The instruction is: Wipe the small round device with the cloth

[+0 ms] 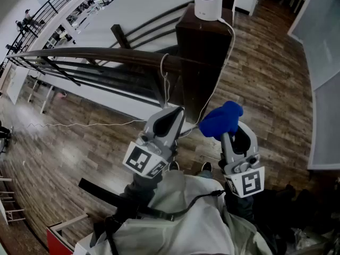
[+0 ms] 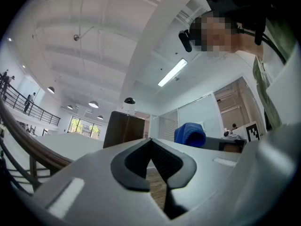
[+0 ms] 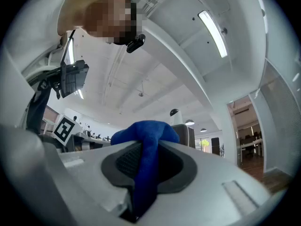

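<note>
The small round device (image 1: 207,1), white with a black domed top, stands on a dark wooden post (image 1: 202,52) at the top of the head view. It is far ahead of both grippers and shows small in the left gripper view (image 2: 129,105) and the right gripper view (image 3: 174,116). My right gripper (image 1: 228,133) is shut on a bunched blue cloth (image 1: 221,119), which bulges out above its jaws (image 3: 145,147). My left gripper (image 1: 177,112) is held beside it, jaws shut with nothing between them (image 2: 150,141). From the left gripper the cloth (image 2: 190,134) appears to the right.
A dark wooden handrail (image 1: 90,54) with slanted rails runs left from the post. A thin white cable (image 1: 215,84) hangs from the device down the post and trails over the wood floor (image 1: 265,89). A red box corner (image 1: 56,242) lies at bottom left.
</note>
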A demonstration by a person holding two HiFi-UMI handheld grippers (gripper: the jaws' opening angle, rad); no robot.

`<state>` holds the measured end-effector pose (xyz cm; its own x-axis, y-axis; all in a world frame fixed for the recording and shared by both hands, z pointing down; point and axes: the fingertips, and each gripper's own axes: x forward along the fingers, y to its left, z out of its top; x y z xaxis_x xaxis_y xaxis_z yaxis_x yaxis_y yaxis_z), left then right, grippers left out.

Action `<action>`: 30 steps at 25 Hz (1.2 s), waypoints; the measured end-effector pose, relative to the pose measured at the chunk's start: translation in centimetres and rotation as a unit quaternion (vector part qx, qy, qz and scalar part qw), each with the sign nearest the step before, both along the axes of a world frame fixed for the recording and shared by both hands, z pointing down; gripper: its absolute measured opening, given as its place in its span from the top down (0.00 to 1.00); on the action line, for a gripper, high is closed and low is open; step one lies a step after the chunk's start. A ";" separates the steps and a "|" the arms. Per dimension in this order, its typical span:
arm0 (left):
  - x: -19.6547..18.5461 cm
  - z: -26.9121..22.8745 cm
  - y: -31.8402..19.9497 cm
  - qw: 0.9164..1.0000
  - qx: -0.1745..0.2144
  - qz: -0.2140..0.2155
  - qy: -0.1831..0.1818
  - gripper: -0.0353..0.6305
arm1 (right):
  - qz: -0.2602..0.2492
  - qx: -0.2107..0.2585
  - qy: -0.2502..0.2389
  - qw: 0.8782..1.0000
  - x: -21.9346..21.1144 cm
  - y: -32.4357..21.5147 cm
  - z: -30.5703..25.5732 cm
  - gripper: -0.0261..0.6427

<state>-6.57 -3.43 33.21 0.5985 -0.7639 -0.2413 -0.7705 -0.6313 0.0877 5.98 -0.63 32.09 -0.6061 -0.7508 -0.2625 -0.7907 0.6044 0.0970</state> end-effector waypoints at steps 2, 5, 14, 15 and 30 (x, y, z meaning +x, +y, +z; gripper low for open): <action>0.0 -0.1 0.1 1.000 0.000 0.001 0.001 0.94 | 0.002 -0.001 0.001 1.000 0.1 0.1 0.0 0.85; 0.3 -0.1 0.1 1.000 -0.001 0.002 0.002 0.94 | 0.004 -0.002 0.001 1.000 0.4 0.1 0.0 0.85; 0.4 -0.8 -0.2 1.000 0.006 0.004 0.000 0.94 | 0.000 -0.003 -0.009 1.000 1.3 -0.2 -0.3 0.85; 0.4 -0.8 -0.3 1.000 0.006 0.006 -0.002 0.94 | -0.004 -0.003 -0.001 1.000 1.3 -0.4 -0.3 0.85; -3.6 -4.5 -3.6 0.999 0.030 0.010 -0.020 0.94 | 0.052 0.078 0.238 0.967 -0.1 -8.1 -7.8 0.85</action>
